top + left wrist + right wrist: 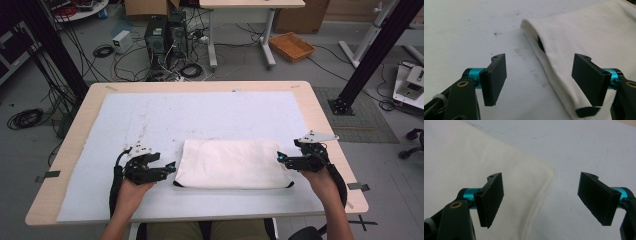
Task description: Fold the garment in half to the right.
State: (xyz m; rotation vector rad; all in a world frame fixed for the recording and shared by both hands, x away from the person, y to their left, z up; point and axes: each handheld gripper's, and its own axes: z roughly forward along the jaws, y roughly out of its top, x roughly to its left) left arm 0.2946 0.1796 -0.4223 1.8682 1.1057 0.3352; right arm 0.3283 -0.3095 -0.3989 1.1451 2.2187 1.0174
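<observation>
Here the left tongs sit at the lower left of the high view with their jaws spread apart and nothing between them, just beside the left edge of a folded white cloth. In the left gripper view those tongs straddle that folded edge, one jaw over the bare sheet and the other over the fabric; a dark patch shows at the fold and another at the cloth's near corner. The right tongs, at the lower right, are likewise open and empty, just beside the cloth's right edge. In the right gripper view the tongs frame the cloth's stitched corner, one jaw above the fabric and one above the sheet.

The one cloth lies in the lower middle of the frame on a white sheet that covers most of a light wooden table. Two hands hold the two tools: the left hand and the right hand.

Beyond the table, in the upper part of the frame, the grey floor carries loose cables, two dark computer towers, one small white box and one orange woven basket. A second table stands at top centre.
</observation>
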